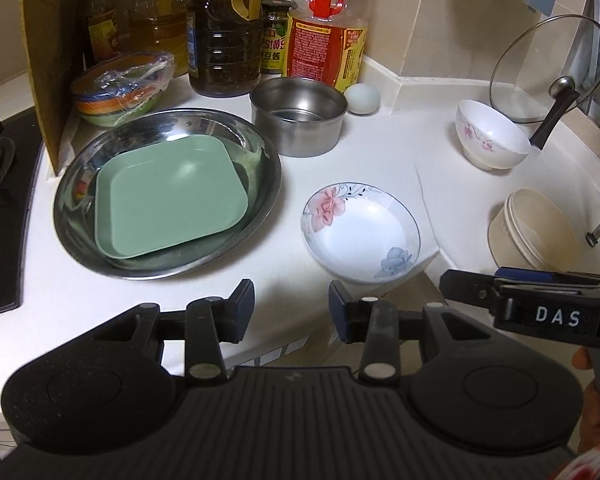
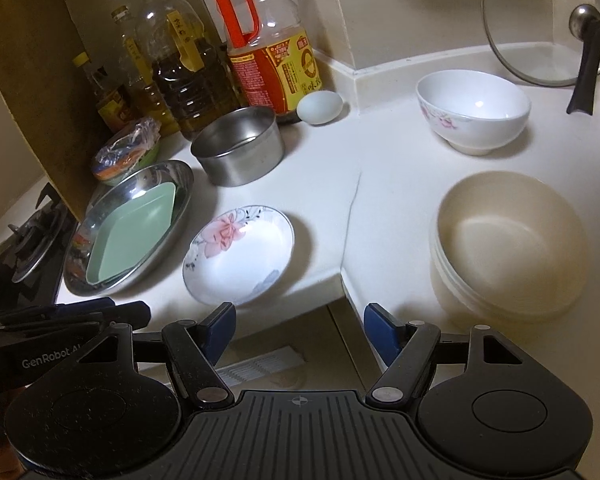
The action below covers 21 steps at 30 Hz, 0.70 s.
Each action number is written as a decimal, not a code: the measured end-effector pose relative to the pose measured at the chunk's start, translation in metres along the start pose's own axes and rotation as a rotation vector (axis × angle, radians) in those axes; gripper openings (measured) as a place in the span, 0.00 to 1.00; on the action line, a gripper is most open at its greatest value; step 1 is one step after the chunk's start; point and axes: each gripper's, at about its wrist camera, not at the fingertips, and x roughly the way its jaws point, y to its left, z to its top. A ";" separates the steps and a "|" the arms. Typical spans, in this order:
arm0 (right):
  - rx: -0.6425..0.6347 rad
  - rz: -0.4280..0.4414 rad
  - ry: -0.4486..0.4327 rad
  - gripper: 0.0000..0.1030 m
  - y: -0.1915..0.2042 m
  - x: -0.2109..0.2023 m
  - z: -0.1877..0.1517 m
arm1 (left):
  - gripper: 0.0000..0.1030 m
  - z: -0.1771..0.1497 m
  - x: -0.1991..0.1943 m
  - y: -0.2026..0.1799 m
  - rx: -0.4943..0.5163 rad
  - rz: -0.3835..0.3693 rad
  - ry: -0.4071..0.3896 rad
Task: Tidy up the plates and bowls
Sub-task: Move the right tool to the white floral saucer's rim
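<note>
Floral plate (image 1: 360, 232) sits near the counter edge; both grippers, left (image 1: 292, 312) and right (image 2: 298, 334), gape empty, so a clumsy nudge could tip it off.

We see a green square plate (image 1: 168, 200) lying in a steel dish (image 1: 80, 168) at left, a flowered saucer (image 1: 360, 232) near centre, a white floral bowl (image 1: 492, 136) far right, and stacked cream bowls (image 2: 508, 240) near right.
</note>
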 end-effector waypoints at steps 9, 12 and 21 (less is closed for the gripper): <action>0.012 0.006 -0.025 0.51 0.001 0.022 0.011 | 0.35 0.009 0.019 -0.001 -0.009 -0.040 -0.018; 0.017 0.010 -0.031 0.45 0.001 0.029 0.013 | 0.35 0.011 0.025 -0.001 -0.014 -0.052 -0.024; 0.032 0.015 -0.029 0.36 0.000 0.050 0.018 | 0.34 0.015 0.046 0.000 -0.025 -0.049 0.002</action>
